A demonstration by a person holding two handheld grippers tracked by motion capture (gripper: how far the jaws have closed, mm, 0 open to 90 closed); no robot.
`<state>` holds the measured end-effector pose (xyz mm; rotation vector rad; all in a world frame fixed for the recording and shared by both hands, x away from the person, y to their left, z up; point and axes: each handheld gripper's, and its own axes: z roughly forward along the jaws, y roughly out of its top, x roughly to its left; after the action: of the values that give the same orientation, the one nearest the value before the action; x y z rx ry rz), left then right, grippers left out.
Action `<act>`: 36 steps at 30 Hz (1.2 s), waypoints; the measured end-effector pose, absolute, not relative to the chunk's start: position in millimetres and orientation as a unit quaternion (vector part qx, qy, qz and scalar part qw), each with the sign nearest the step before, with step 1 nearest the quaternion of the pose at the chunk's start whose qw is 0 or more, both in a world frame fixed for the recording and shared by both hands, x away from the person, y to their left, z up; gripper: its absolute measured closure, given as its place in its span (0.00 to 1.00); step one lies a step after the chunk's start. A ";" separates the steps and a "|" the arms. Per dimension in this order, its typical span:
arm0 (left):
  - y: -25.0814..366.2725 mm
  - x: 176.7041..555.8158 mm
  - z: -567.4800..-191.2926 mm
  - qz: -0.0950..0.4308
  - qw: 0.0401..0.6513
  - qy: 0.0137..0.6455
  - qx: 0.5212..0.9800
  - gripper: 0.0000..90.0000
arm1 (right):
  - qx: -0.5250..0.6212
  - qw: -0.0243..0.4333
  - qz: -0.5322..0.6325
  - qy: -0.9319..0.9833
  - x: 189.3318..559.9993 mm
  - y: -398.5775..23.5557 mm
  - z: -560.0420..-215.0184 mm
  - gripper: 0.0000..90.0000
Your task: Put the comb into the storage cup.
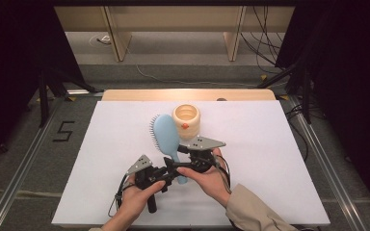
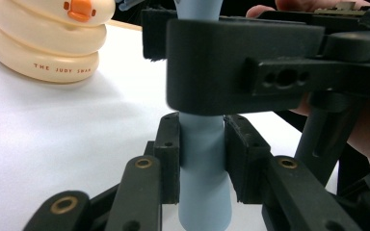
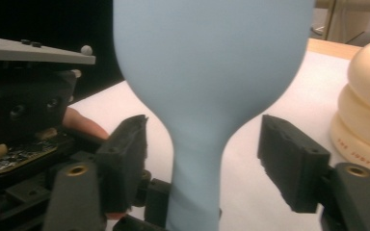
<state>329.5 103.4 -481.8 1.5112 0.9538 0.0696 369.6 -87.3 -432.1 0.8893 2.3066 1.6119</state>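
Observation:
A light blue hairbrush is held over the white board, bristles facing left, handle toward the person. My left gripper is shut on the handle, with both pads pressed against it. My right gripper stands open around the brush's narrow neck; its pads stay clear of the blue plastic on both sides. In the left gripper view the right gripper's black body crosses in front of the handle. The left gripper's body appears at the left of the right gripper view.
A cream ribbed cup with an orange duck beak stands just behind the brush head, also seen close by. The white board covers the table. A wooden edge, shelving and cables lie beyond it.

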 end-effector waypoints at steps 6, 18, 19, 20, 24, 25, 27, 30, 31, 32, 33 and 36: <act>103.6 329.6 -481.9 0.031 0.626 0.415 0.660 0.76 | 0.299 0.104 0.542 0.778 370.1 -88.2 -429.7 0.21; 103.8 329.8 -481.8 0.030 0.627 0.415 0.659 0.76 | 0.283 0.096 0.538 0.788 368.8 -88.5 -422.6 0.06; 103.9 329.8 -481.7 0.030 0.628 0.414 0.658 0.76 | 0.283 0.096 0.538 0.788 368.5 -88.5 -421.6 0.04; 103.9 329.7 -481.6 0.030 0.628 0.415 0.658 0.76 | 0.281 0.097 0.539 0.788 368.4 -88.6 -420.7 0.03; 104.0 329.7 -481.3 0.027 0.630 0.415 0.656 0.76 | 0.280 0.106 0.538 0.788 367.7 -89.4 -416.9 0.00; 104.0 329.7 -481.3 0.027 0.630 0.416 0.656 0.76 | 0.280 0.107 0.539 0.788 367.7 -89.7 -416.3 0.00; 104.2 329.8 -481.4 0.027 0.630 0.416 0.656 0.76 | 0.280 0.109 0.541 0.786 367.7 -90.4 -414.3 0.00; 104.3 329.8 -481.5 0.026 0.630 0.416 0.655 0.76 | 0.281 0.109 0.545 0.782 367.4 -91.1 -411.6 0.00; 104.3 329.8 -481.5 0.026 0.630 0.416 0.655 0.76 | 0.280 0.108 0.546 0.782 367.4 -91.3 -411.0 0.00; 104.4 329.8 -481.5 0.026 0.630 0.416 0.655 0.76 | 0.280 0.109 0.547 0.781 367.3 -91.4 -410.3 0.00; 104.4 329.7 -481.4 0.026 0.630 0.416 0.655 0.76 | 0.279 0.111 0.547 0.781 367.3 -91.6 -409.5 0.00; 104.5 329.6 -481.3 0.026 0.630 0.416 0.655 0.76 | 0.281 0.115 0.550 0.778 367.2 -92.6 -407.2 0.00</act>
<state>329.6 104.5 -481.3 1.4993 0.9530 0.0599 367.2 -92.6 -407.2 0.8247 2.2799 1.6117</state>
